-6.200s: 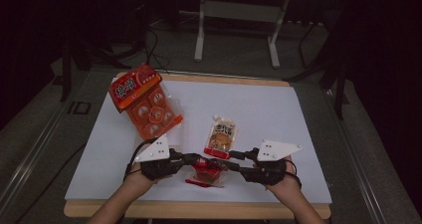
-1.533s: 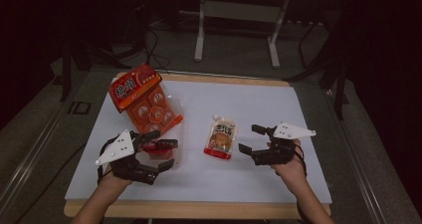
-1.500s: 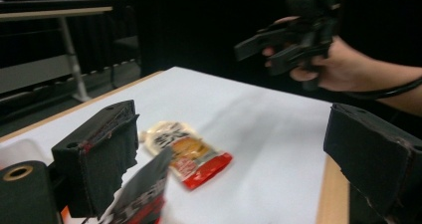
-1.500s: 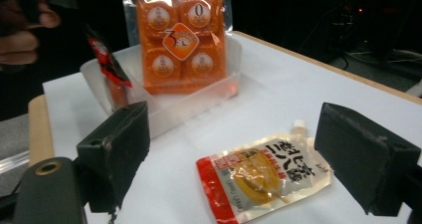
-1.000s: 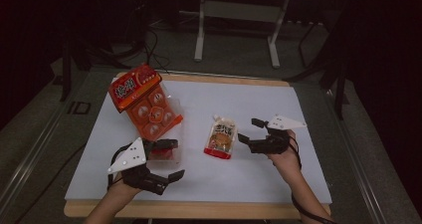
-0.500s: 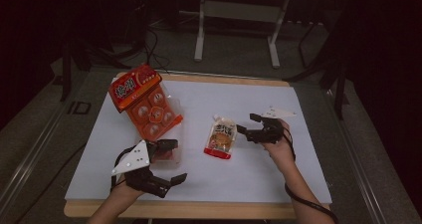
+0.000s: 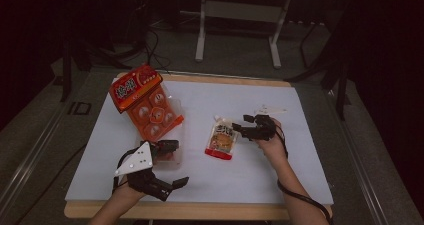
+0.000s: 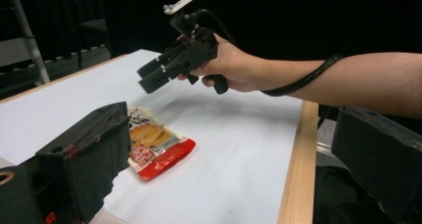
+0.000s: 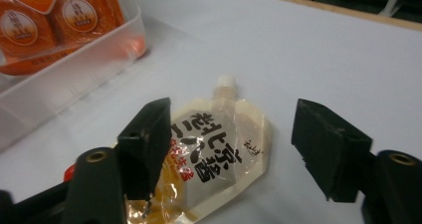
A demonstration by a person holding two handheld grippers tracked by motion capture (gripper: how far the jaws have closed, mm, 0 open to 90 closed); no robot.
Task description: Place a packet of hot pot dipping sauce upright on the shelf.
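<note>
While the left tool (image 7: 167,162) hung spread and empty at the desk's (image 7: 300,185) near left, the right tool (image 7: 239,130), jaws just narrowing yet unclenched, straddled the sauce pouch (image 7: 220,141) lying mid-desk. The slick pouch might slide away from a shallow pinch. The right gripper view revealed the pouch's white spout (image 9: 225,81); the high view showed the far-left orange snack pack (image 7: 145,102).

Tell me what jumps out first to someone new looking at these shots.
The orange snack pack at the white mat's far left stands out most, lying partly over a clear plastic tray. Mid-mat lies a spouted sauce pouch; the right tool hangs just over it, jaws open and just closing in, not yet pressing it. The left tool sits open at the near left edge, beside the tray.
</note>
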